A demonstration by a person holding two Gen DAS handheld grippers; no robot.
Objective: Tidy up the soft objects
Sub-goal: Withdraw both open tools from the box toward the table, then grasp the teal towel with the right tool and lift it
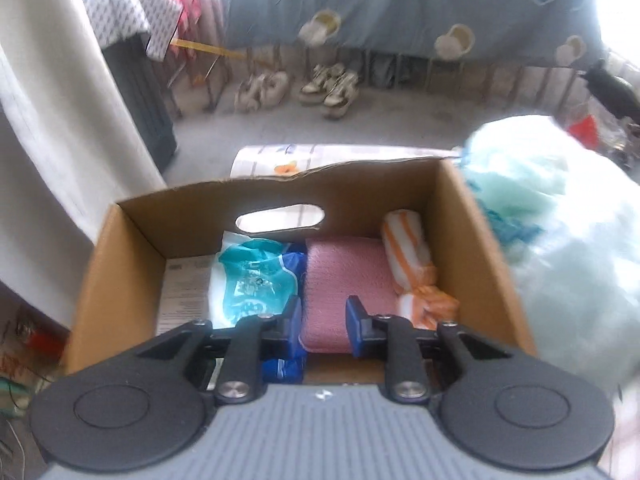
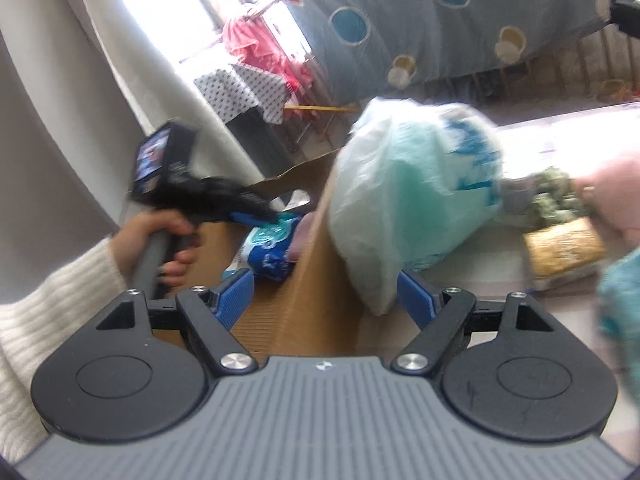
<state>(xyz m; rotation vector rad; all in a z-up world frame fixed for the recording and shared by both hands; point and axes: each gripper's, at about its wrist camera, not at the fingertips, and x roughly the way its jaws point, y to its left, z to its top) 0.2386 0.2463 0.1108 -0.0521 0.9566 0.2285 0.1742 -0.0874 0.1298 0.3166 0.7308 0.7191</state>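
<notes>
The left gripper (image 1: 323,326) hangs over the cardboard box (image 1: 100,280), jaws slightly apart and empty; just beyond its tips lies a pink folded cloth (image 1: 344,276), flanked by a blue-and-teal packet (image 1: 256,280) and an orange-striped roll (image 1: 412,256) at the box's right wall; the right gripper (image 2: 325,300) stands wide apart, gripping nothing, a pale green plastic bag (image 2: 408,200) just past the box's right edge.

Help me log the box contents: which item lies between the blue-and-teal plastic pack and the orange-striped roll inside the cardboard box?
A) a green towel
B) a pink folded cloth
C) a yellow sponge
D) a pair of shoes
B: in the left wrist view the pink folded cloth lies in the cardboard box, with the blue-and-teal pack on one side and the orange-striped roll on the other.
</notes>
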